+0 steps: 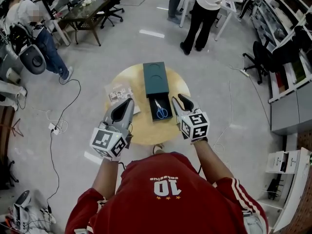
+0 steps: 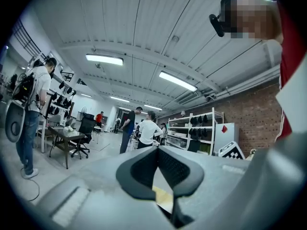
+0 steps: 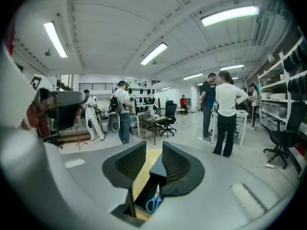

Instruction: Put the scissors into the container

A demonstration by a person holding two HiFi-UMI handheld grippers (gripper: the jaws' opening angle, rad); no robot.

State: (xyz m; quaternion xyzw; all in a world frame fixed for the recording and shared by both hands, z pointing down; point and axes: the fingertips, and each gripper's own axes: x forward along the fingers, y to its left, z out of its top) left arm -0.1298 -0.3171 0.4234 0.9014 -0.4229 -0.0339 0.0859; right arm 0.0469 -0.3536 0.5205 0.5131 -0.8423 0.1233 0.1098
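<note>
Blue-handled scissors [image 1: 161, 111] lie inside the open tray of a dark green container [image 1: 156, 77] on a round wooden table [image 1: 127, 79]. My right gripper [image 1: 181, 97] hovers just right of the tray, its jaws slightly apart with nothing between them. In the right gripper view the scissors [image 3: 154, 201] show through that gap, inside the dark container [image 3: 158, 169], below my right gripper [image 3: 154, 145]. My left gripper [image 1: 129, 101] is held left of the tray, above the table edge. Its jaws meet at the tips in the left gripper view [image 2: 156, 150], holding nothing.
A clear packet with printed paper [image 1: 119, 94] lies on the table's left side. A cable and power strip [image 1: 52, 127] trail on the floor at left. People stand beyond the table [image 1: 202, 13], with a desk and office chair [image 1: 111, 6] further back.
</note>
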